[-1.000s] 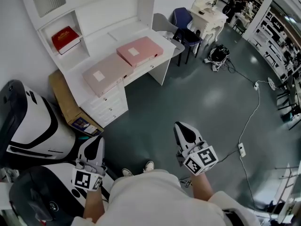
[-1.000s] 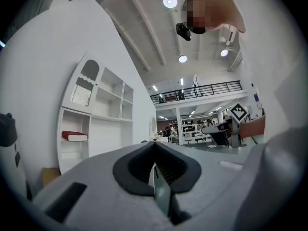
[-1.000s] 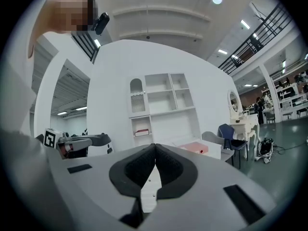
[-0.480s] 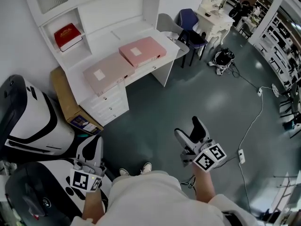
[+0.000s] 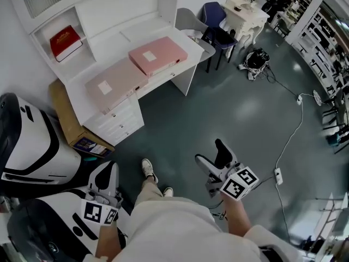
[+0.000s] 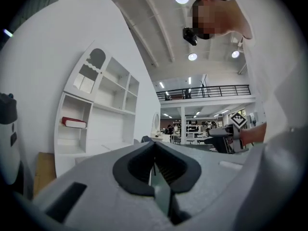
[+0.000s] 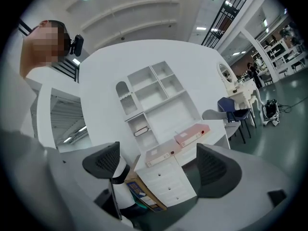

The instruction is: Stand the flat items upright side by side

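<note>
Two pink binders lie flat side by side on the white desk [image 5: 175,70]: the left binder [image 5: 113,84] and the right binder [image 5: 158,55]. Through the right gripper's jaws I see both, left binder [image 7: 162,154] and right binder [image 7: 192,134]. Both grippers are held level, well short of the desk, over the floor. My right gripper [image 5: 212,156] is open; its jaws [image 7: 161,165] have just been opening, with nothing between them. My left gripper [image 5: 106,173] hangs at lower left, its pads [image 6: 155,160] shut together and empty.
A red book [image 5: 62,37] lies in a shelf cubby above the desk. A cardboard box [image 5: 71,121] leans beside the drawers. White-and-black machines [image 5: 30,146] crowd the left. Chairs [image 5: 215,29] stand right of the desk, a cable and power strip [image 5: 278,174] on the floor.
The right gripper's jaws went from shut to wide open and rolled. Both grippers sank a little. The person stepped, one shoe now forward, and the desk shifted left in view.
</note>
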A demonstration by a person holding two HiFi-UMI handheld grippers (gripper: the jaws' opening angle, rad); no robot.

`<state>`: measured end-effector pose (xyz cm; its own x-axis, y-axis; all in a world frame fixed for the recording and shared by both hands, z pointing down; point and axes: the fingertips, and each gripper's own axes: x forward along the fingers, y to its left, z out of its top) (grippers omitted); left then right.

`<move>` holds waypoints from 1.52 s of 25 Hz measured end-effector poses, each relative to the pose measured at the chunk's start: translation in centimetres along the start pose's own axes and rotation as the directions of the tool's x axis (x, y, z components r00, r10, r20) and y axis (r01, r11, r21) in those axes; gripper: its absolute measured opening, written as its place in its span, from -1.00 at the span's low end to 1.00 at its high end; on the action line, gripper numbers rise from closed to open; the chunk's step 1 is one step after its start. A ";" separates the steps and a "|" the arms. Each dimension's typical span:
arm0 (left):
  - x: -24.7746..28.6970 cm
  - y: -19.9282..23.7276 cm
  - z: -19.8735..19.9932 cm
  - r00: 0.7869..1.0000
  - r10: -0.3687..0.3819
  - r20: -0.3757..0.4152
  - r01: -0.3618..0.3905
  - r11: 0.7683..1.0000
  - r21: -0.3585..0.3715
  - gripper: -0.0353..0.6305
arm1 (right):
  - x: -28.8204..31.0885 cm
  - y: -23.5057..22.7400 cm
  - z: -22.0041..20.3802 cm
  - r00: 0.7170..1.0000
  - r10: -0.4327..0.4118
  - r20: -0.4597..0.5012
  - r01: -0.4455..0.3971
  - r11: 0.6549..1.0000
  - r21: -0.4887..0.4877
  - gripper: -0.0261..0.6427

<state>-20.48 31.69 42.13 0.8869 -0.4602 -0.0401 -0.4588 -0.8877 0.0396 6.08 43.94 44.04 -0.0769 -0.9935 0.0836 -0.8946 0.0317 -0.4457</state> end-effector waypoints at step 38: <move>35.6 27.8 4.2 0.991 0.133 0.018 -0.133 0.990 0.047 -0.85 | 41.7 -20.6 7.3 0.983 0.076 -0.165 -0.029 0.962 0.272 0.50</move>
<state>-1.91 -9.45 37.59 0.8171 -0.5742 -0.0523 -0.5750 -0.8181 -0.0019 24.48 1.10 50.23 -0.2168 -0.9564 0.1956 -0.7384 0.0296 -0.6737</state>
